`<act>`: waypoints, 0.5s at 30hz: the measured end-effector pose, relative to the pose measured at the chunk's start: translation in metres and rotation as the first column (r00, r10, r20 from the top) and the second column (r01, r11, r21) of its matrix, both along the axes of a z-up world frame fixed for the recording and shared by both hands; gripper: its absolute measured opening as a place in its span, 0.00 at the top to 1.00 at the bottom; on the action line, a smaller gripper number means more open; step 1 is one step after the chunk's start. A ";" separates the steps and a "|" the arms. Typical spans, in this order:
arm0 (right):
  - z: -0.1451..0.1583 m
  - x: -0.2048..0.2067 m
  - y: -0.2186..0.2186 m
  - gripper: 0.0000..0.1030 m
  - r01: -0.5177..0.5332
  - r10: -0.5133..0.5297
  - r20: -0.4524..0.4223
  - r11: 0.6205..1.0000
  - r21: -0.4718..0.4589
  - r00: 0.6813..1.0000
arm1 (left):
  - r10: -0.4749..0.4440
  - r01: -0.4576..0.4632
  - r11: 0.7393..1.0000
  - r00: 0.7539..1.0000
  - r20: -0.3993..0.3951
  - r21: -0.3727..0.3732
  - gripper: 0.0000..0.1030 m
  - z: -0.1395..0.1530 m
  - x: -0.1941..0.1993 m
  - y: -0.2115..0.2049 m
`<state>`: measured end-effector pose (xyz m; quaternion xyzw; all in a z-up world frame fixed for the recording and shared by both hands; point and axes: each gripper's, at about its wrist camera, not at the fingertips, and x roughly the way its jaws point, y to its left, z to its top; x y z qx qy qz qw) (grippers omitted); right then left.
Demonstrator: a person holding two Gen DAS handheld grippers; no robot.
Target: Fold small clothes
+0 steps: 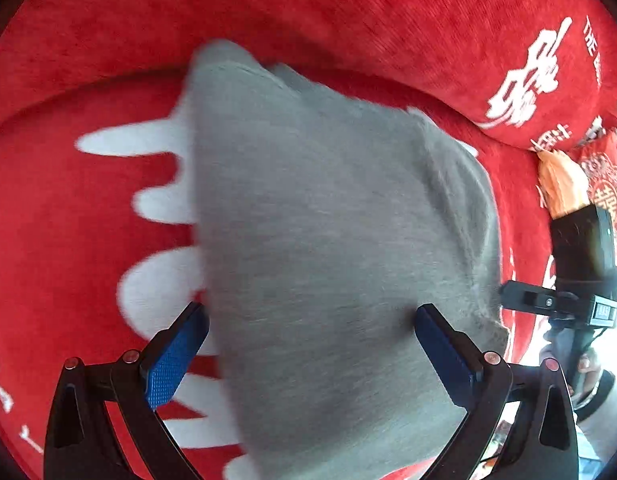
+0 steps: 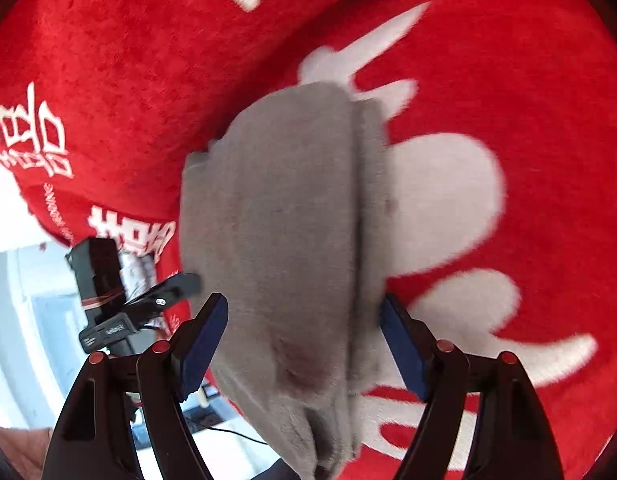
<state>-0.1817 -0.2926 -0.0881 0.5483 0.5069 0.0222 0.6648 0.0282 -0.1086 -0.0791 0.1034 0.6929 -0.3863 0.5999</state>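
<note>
Left wrist view, red cover (image 1: 348, 20): it is stretching across the whole frame, with large white shapes lying at the left and white lettering showing at the upper right.
Left wrist view, grey garment (image 1: 328, 240): it is lying on the red cover in the middle, tapering toward the top of the frame and widening toward the camera; its near part is sitting between the two blue pads, blurred.
Left gripper (image 1: 308, 344): its blue-padded fingers (image 1: 172, 364) are standing wide apart, one at each side of the cloth; the pads are not pressing on it, so the tool is released.
Only in the left wrist view: an orange cloth (image 1: 562, 188) is lying at the right edge beside the red cover, and the other gripper's black body is showing below it, gripped by a hand (image 1: 588, 364) with a pale sleeve.
Right wrist view, grey garment (image 2: 284, 216): here it is showing a long fold edge running down its right side, with layers stacked; the near end is bunching up toward the camera.
Right gripper (image 2: 302, 344): its jaws are spread wide, one blue pad at each side of the garment, not clamping it.
Only in the right wrist view: the left tool's black body is appearing at the left edge, and a pale floor with a thin cable (image 2: 236, 434) is showing beyond the cover's edge at the lower left.
</note>
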 end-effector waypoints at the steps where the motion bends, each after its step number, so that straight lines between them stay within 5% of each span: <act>1: 0.000 0.005 0.002 0.20 -0.007 0.007 0.011 1.000 -0.005 1.000 | -0.004 0.004 1.000 1.000 -0.007 -0.001 0.00 -0.003 -0.003 -0.004; 6: -0.003 0.019 0.006 0.20 0.018 -0.018 0.034 1.000 0.011 0.999 | 0.031 -0.031 0.999 1.000 0.003 0.009 0.05 -0.007 -0.003 -0.008; 8: -0.006 0.017 0.007 0.34 0.059 -0.060 0.008 0.998 0.037 0.998 | 0.060 -0.060 0.998 0.998 0.026 -0.004 0.18 -0.001 -0.003 0.001; 9: -0.008 0.015 0.008 0.62 0.067 -0.067 -0.012 0.997 0.043 0.998 | 0.067 -0.067 0.998 0.997 0.032 -0.020 0.28 0.002 -0.003 0.005; 12: -0.004 0.010 0.014 0.71 0.100 -0.105 0.042 0.989 0.104 0.994 | 0.064 -0.061 0.996 0.997 0.044 -0.060 0.48 0.015 -0.005 0.017; 15: 0.016 0.014 0.025 0.71 0.112 -0.124 0.091 0.986 0.127 0.988 | 0.056 -0.052 0.993 0.998 0.032 -0.106 0.53 0.030 -0.004 0.027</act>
